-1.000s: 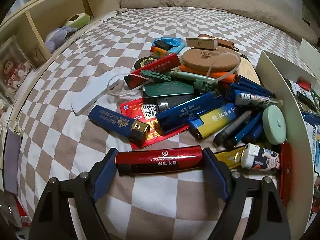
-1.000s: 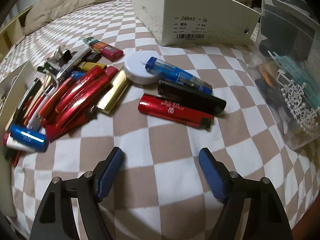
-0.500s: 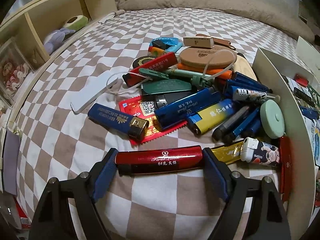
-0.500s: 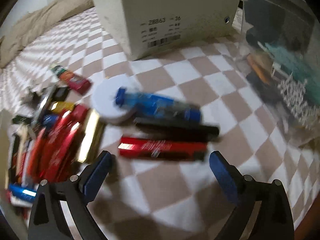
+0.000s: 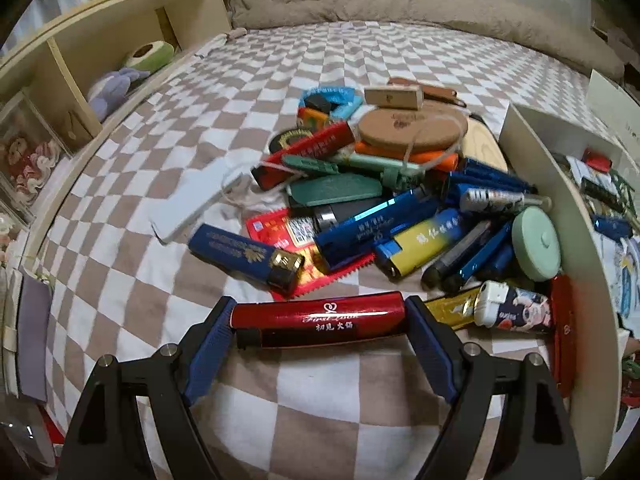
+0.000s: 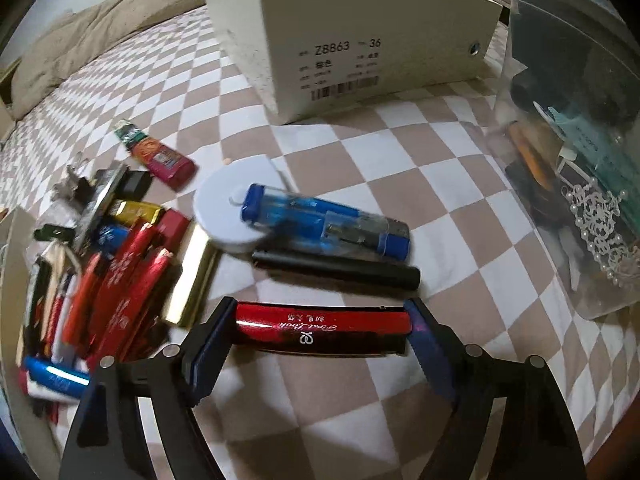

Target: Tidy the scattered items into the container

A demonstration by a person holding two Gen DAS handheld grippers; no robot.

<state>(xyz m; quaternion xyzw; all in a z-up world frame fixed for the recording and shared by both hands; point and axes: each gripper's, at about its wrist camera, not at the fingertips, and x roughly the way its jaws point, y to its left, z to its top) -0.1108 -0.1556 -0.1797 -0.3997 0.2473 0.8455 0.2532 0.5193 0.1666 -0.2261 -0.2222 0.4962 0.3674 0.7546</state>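
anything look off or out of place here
Mostly clutter: lighters lie heaped crosswise on the checkered bedspread beside the white box, not in it. A white cord tangles through the heap. No damage or spill is visible.

Probably a bedroom, checkered bedsheet [image 5: 320, 80], rumpled duvet [image 5: 400, 0], bedside shelf [image 5: 100, 48]

My right gripper [image 6: 322, 332] closing end to end on a red lighter [image 6: 322, 330], pads at both ends | black stick [image 6: 336, 270] just beyond | blue lighter [image 6: 326, 220] resting on white disc [image 6: 224, 208] | shoebox [image 6: 352, 40] behind | checked sheet [image 6: 400, 152] underneath
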